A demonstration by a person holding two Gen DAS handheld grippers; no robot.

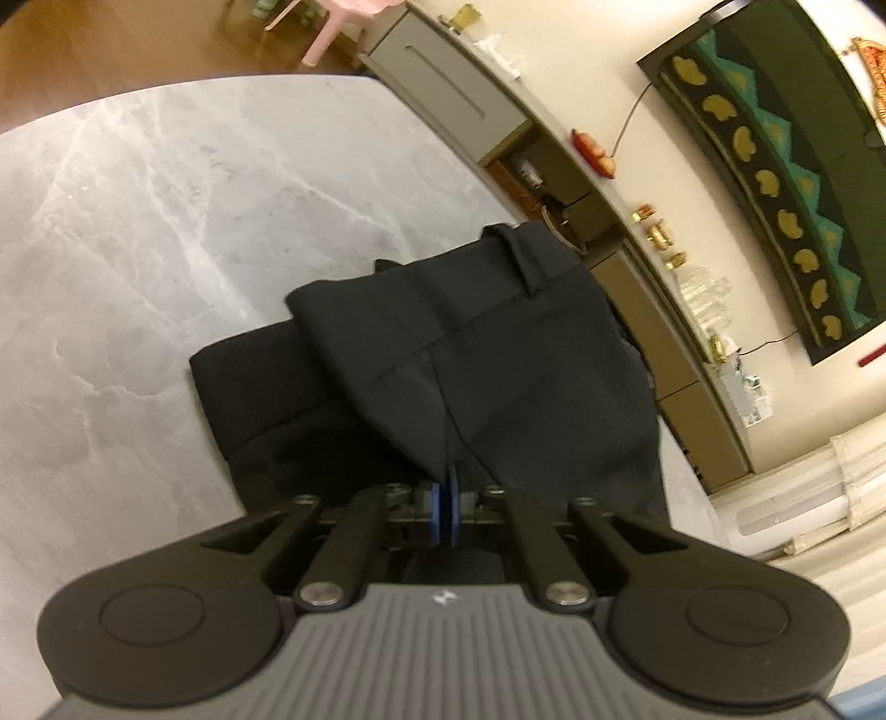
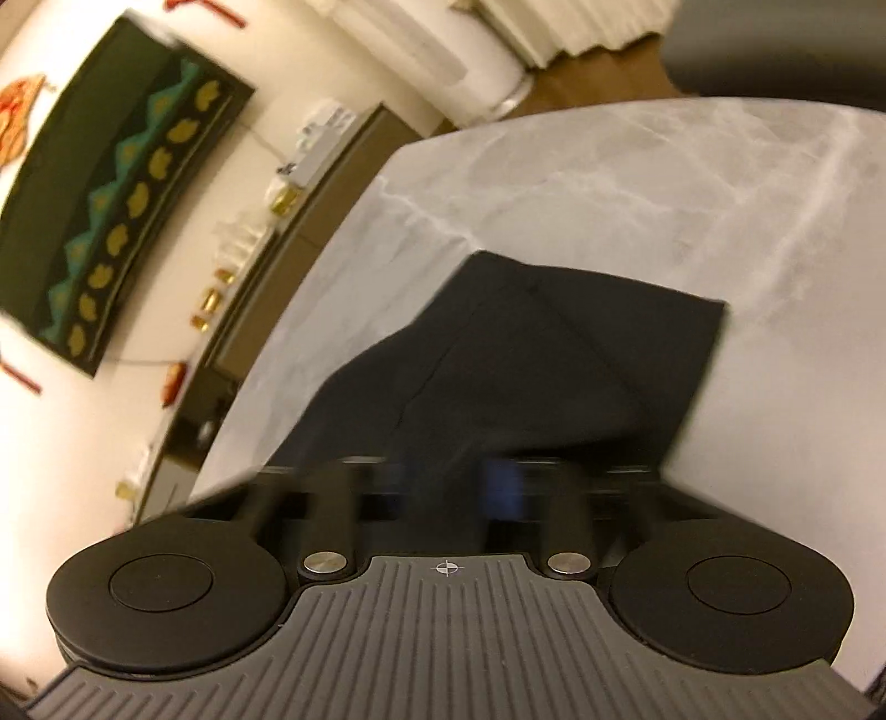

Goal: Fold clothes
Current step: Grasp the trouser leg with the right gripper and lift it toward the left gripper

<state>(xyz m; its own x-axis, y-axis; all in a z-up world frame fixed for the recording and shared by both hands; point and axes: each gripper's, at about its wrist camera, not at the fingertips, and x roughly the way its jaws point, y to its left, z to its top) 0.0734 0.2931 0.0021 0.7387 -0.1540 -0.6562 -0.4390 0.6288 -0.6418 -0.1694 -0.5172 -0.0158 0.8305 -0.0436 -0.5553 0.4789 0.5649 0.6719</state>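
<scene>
Both grippers pinching black trousers over the marble table.

Left gripper (image 1: 449, 487): blue pads nearly together, nipping a fold of the trousers (image 1: 476, 354) at a seam; cloth drapes up and away from the pads, waistband and belt loop at the far end, a lower layer lying flat on the table (image 1: 138, 232) to the left. Sideboard (image 1: 681, 354) with brass bits and glassware runs along the wall behind, dark hanging (image 1: 775, 183) above it, pink chair (image 1: 338, 27) far left. Right gripper (image 2: 459, 482): view is motion-blurred, pads smeared, but the jaws read as closed with the trousers (image 2: 526, 365) bunched right at them; cloth spreads out ahead onto the table (image 2: 664, 194), far edge lying flat.
</scene>
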